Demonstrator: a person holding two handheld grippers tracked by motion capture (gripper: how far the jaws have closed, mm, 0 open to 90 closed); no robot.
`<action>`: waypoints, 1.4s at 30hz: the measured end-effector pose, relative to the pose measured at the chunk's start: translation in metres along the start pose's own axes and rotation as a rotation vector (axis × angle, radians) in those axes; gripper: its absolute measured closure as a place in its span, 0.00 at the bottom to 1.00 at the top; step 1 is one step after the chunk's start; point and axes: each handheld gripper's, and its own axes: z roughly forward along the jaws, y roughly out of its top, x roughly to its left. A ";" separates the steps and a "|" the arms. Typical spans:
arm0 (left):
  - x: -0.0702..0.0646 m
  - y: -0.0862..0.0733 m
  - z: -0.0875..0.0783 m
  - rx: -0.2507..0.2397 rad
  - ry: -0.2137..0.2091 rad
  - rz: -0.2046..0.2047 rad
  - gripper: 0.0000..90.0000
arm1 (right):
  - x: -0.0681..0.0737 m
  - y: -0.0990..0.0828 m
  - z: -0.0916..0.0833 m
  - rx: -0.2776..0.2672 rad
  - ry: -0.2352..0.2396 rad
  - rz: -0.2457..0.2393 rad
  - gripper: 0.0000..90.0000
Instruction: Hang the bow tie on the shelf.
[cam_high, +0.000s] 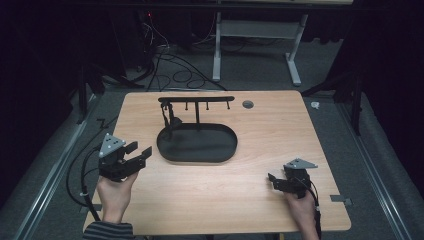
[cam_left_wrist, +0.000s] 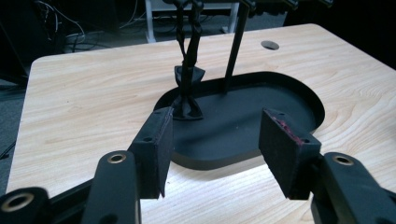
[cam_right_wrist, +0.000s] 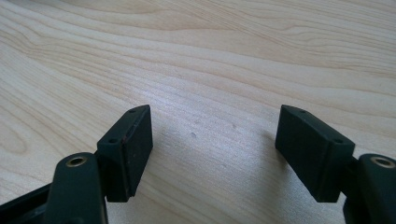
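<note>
Wooden table (cam_high: 260, 200), light grain, bare between the fingers (cam_right_wrist: 135, 144) of the right gripper (cam_right_wrist: 219, 142).

Black oval tray (cam_left_wrist: 280, 88) lies on the table just ahead of the fingers (cam_left_wrist: 156, 144) of the left gripper (cam_left_wrist: 219, 144). Its near rim spans the gap between them.

Black hook rack (cam_high: 196, 99): its post stands in the tray.

Dark strap-like item (cam_left_wrist: 187, 70) hangs from the rack just beyond the left finger, its lower end on the tray floor.

Round table hole (cam_high: 248, 104) lies well beyond the fingers. Cables (cam_high: 175, 70) and a white frame (cam_high: 255, 45) sit on the floor behind.
</note>
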 end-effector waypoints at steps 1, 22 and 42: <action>0.000 -0.001 0.000 0.001 0.001 0.000 0.51 | 0.000 0.000 0.000 0.000 0.000 0.000 0.32; -0.003 -0.021 0.004 0.032 -0.014 -0.031 0.50 | 0.000 0.000 0.000 -0.001 0.000 -0.002 0.32; -0.011 -0.039 0.013 0.046 -0.068 -0.076 0.48 | 0.000 0.000 0.000 0.001 0.000 0.000 0.32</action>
